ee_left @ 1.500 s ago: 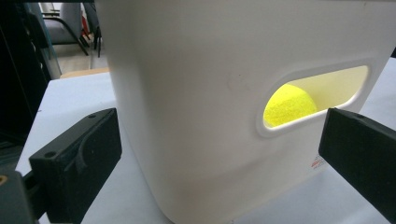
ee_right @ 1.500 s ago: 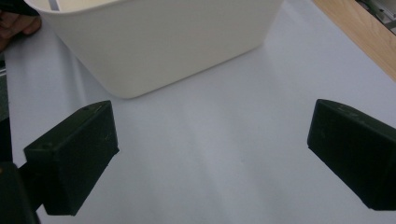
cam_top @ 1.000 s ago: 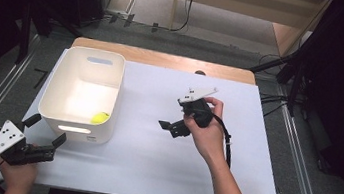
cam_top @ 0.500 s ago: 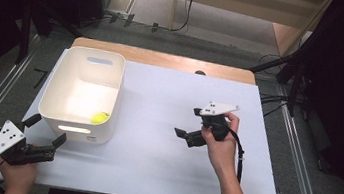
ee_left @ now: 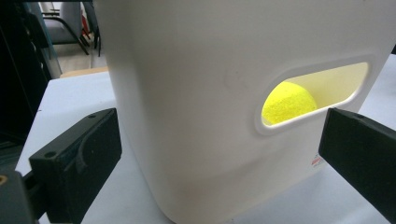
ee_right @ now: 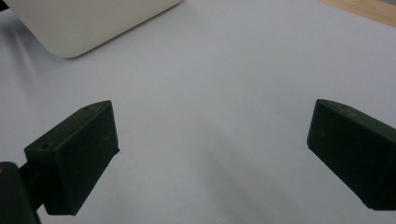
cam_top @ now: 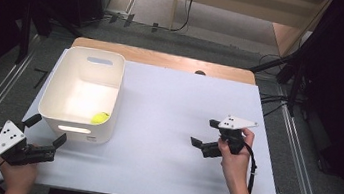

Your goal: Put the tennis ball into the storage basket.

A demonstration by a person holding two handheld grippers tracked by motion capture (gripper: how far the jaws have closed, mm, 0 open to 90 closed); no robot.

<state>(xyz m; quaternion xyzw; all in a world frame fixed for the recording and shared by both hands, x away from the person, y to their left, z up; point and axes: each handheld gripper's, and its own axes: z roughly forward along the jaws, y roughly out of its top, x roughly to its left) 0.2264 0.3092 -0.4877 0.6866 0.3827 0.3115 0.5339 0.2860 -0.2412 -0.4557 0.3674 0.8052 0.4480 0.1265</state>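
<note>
Bright overhead light, dark blurred surroundings

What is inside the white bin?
A yellow ball lies in the bin, near its front wall; it shows through the handle slot too. The floor under the ball is hidden.

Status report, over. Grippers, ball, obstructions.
Left gripper open, empty, at the bin's near end. Right gripper open, empty, over bare table. Yellow ball in bin. No obstructions.
</note>
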